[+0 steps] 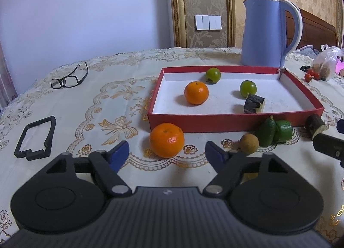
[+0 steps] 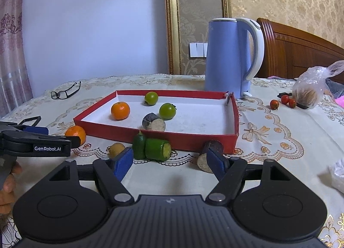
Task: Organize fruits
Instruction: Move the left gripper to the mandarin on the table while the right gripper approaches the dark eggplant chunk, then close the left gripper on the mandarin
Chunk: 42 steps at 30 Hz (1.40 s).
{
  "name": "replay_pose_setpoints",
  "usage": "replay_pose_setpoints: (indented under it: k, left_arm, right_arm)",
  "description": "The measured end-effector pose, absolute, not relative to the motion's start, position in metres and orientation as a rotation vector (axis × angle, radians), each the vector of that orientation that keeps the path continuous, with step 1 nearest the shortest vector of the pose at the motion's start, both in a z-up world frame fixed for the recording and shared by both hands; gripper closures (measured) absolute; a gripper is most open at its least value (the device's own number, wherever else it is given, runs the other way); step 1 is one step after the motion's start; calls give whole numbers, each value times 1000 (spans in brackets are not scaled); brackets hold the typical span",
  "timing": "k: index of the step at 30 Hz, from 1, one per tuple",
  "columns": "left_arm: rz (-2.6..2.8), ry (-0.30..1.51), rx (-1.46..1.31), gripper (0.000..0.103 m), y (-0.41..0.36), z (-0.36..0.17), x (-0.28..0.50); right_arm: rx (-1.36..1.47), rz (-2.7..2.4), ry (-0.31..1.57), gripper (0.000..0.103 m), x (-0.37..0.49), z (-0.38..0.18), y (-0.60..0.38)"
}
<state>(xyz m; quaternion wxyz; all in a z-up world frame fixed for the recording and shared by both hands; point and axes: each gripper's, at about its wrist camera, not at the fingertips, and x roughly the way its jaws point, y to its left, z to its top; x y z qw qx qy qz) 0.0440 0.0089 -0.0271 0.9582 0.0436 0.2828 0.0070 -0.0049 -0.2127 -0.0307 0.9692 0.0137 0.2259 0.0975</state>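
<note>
L gripper (image 1: pixel 167 155) open round loose orange (image 1: pixel 166 140); R gripper (image 2: pixel 169 163) open, empty; orange may roll off if pads close off-centre.

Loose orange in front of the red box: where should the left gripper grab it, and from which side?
Grip the orange across its widest middle, coming in from the near side with the left gripper angled down. It is round and sits free on the tablecloth, with the red box wall just behind it.
</note>
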Motion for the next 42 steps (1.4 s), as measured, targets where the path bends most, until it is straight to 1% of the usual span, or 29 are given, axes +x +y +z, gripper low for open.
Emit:
replay_pose_setpoints:
  k: [4, 13, 20, 23, 27, 34, 37, 39, 40, 42]
  left_arm:
    - [9, 582, 88, 35, 10, -29, 45]
    - [-17, 571, 116, 35, 11, -31, 44]
    - [-80, 576, 97, 35, 29, -31, 50]
    - [-92, 582, 82, 38, 32, -29, 54]
    - [-71, 600, 116, 38, 29, -30, 64]
    - [-69, 639, 123, 44, 21, -38, 78]
    - [-68, 642, 128, 45, 18, -41, 81]
    - [-65, 650, 128, 48, 16, -43, 84]
    - [-64, 656, 129, 51, 16, -44, 85]
    - [-61, 658, 124, 53, 15, -44, 87]
  right_arm:
    - [27, 196, 456, 28, -5, -31, -214]
    - [25, 198, 462, 28, -5, -33, -214]
    - [27, 198, 456, 28, -6, -32, -215]
    - [29, 199, 458, 28, -5, -32, -215]
    - [33, 210, 460, 28, -6, -34, -215]
    - [38, 210, 459, 28, -6, -34, -218]
    - [38, 204, 460, 28, -5, -34, -219]
    - [38, 203, 462, 28, -5, -35, -219]
    - [38, 202, 463, 28, -5, -35, -219]
    - [37, 203, 464, 28, -5, -35, -219]
